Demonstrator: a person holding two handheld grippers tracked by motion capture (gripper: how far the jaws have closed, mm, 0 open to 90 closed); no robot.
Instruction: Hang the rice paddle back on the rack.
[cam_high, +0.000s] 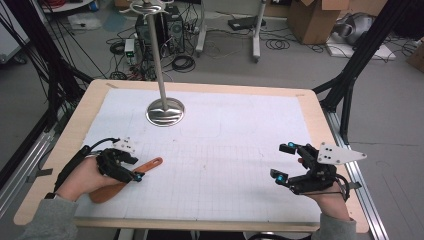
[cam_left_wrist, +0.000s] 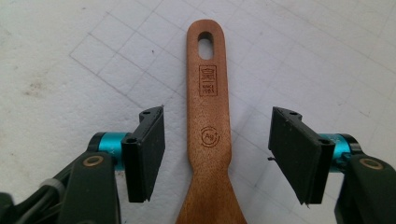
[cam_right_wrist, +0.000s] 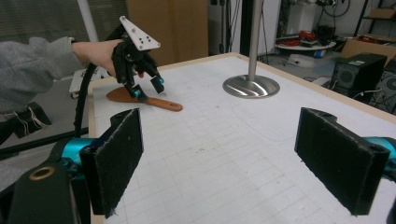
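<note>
Ahead of you on the white gridded sheet (cam_high: 225, 150) that covers the table (cam_high: 310, 107), the metal stand (cam_high: 165, 111) rests on its round base toward the far left, its pole rising straight up. It is well apart from both of your hands, and the stretch of sheet between it and the wooden spatula (cam_high: 125, 179) is bare, so nothing crowds your left side.

The wooden spatula lies flat on the sheet near the table's front left corner, under your left gripper (cam_high: 131, 169). Its long axis runs on a slant: the broad blade end sits toward you and the left edge, while the slim handle with the hanging hole points away to the right, toward the middle of the table. In the left gripper view the handle (cam_left_wrist: 208, 107) runs straight up between your jaws, hole end farthest off.

Your left gripper's jaws stand on either side of the handle, a clear gap on both sides, pads not touching the wood. Your right gripper (cam_high: 285, 162) hovers over the sheet near the right edge, jaws wide, nothing between them
</note>
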